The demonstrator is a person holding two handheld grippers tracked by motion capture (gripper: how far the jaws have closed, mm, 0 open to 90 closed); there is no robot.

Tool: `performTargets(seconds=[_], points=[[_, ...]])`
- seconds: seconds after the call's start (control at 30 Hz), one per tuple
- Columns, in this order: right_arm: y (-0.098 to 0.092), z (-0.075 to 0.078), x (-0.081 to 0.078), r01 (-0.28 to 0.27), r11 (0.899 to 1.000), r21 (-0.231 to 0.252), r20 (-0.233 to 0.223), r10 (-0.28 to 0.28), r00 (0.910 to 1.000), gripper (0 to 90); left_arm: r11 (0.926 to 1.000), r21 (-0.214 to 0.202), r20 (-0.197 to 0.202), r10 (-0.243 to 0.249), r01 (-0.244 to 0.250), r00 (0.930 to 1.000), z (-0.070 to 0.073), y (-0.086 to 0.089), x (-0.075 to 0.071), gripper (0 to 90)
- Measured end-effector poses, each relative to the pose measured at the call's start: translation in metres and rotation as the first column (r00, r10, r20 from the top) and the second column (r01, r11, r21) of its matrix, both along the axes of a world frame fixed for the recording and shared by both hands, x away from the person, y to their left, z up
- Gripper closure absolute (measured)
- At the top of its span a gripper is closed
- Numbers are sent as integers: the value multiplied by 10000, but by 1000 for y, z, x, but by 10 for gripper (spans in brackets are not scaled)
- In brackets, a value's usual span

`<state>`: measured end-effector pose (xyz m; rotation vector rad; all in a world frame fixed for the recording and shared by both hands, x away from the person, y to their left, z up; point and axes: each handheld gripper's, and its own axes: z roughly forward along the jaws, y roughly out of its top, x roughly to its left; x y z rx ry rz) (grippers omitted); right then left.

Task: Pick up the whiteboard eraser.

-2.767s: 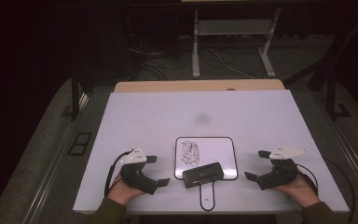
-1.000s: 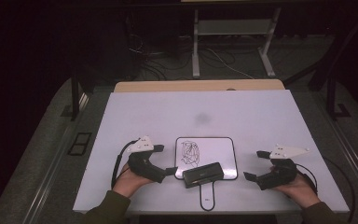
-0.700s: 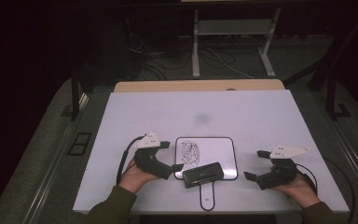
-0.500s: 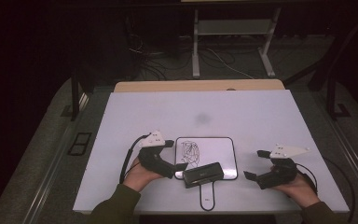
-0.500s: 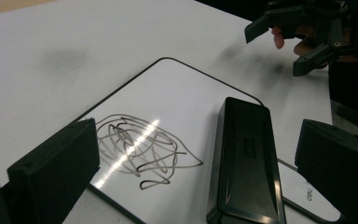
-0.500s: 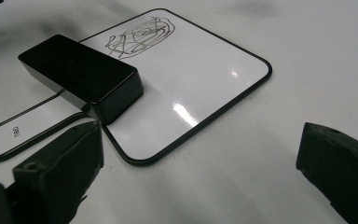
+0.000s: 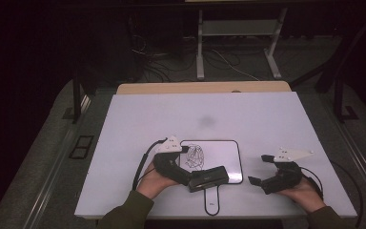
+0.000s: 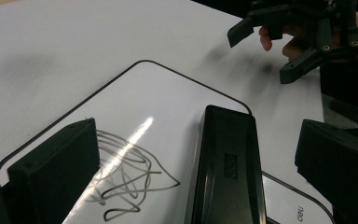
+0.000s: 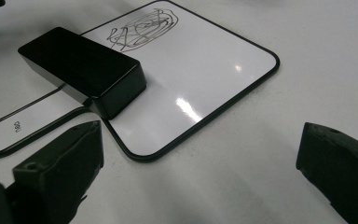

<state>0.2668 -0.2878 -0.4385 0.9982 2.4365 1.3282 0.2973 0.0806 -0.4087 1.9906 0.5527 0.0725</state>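
A small whiteboard (image 7: 221, 157) with a handle lies flat near the front of the white table (image 7: 248, 114). It has a black scribble (image 7: 195, 156) on it. A black eraser (image 7: 208, 177) sits on the board's front edge. The left gripper (image 7: 196, 181) is right at the eraser, its jaws wide apart on both sides of it. The right gripper (image 7: 257, 171) rests off to the side, also open, holding nothing

Only the eraser (image 7: 208, 178) blocks the small whiteboard (image 7: 224, 155).
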Motion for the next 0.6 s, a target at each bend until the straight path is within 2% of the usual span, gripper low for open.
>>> performTargets(seconds=[0.4,0.6], points=[[3,-3,0,-60,10000,-66,-140,59,9999,0,9988,246,12,-415,415,9991,-2,-14,-4,0],[3,-2,0,-43,10000,-64,-107,42,9999,0,9958,565,-90,-717,721,9974,-8,-23,-6,10]])
